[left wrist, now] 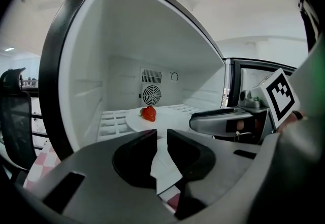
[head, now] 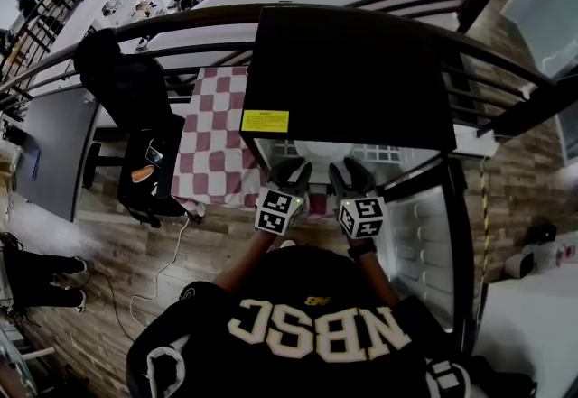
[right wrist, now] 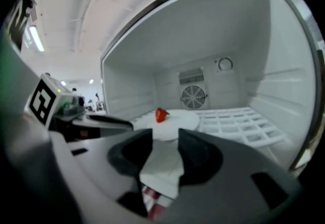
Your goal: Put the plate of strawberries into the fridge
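A white plate (head: 321, 152) lies on the shelf inside the open fridge (head: 352, 71). One red strawberry (left wrist: 149, 113) rests on the plate (left wrist: 157, 122), in front of the back-wall fan. The strawberry (right wrist: 161, 115) and plate (right wrist: 175, 121) also show in the right gripper view. My left gripper (head: 294, 173) hangs just outside the fridge mouth with a narrow gap between its jaws (left wrist: 162, 135) and nothing between them. Beside it, my right gripper (head: 350, 173) stands open a little wider (right wrist: 166, 135), also empty. Neither touches the plate.
The fridge door (head: 424, 234) stands open to the right. White wire shelving (right wrist: 238, 121) fills the fridge floor. A red-and-white checked cloth (head: 212, 134) lies left of the fridge, with a black chair (head: 149, 161) beside it. A curved railing (head: 181, 26) runs behind.
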The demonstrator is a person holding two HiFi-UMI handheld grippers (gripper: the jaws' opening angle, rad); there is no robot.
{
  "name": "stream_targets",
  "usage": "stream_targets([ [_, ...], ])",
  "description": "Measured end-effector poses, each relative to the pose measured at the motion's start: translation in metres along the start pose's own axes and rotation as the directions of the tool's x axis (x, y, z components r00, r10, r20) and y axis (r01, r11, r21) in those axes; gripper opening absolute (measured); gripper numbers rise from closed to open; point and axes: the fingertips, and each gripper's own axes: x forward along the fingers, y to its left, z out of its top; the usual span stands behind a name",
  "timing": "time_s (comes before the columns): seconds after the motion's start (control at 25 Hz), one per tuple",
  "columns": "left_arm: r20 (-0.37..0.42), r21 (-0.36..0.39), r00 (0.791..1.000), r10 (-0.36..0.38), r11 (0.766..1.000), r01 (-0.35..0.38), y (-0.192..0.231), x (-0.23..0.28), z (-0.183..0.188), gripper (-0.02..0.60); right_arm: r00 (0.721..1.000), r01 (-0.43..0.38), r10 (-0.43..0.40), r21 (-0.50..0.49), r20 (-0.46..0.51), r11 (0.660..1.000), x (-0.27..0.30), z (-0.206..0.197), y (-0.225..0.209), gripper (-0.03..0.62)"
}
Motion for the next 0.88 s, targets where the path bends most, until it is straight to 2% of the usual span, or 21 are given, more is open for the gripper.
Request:
stream_targets([
  [0.12, -0.019, -0.008, 1.0, 0.009, 1.0, -0.01, 0.002, 0.004, 0.004, 0.065, 1.0, 0.007, -0.007, -0.011, -0.008, 1.0, 0.005, 0.005, -0.003, 0.152],
  [0.32, -0.096, -0.007, 0.994, 0.051, 0.999, -0.052, 0.007, 0.01, 0.006, 0.035, 1.0, 0.015, -0.016, -0.023, -0.025, 1.0, 0.013, 0.008, -0.005, 0.14],
  [0.6, -0.17, 0.012, 0.983, 0.073, 0.997, -0.072, 0.012, 0.022, 0.009, 0.035, 0.993, 0.028, -0.038, -0.089, -0.112, 0.996, 0.026, 0.012, -0.006, 0.133],
  [0.88, -0.223, 0.037, 0.971, 0.083, 0.996, -0.076, 0.014, 0.033, 0.011, 0.035, 0.984, 0.045, -0.069, -0.149, -0.164, 0.988, 0.04, 0.016, -0.011, 0.091],
])
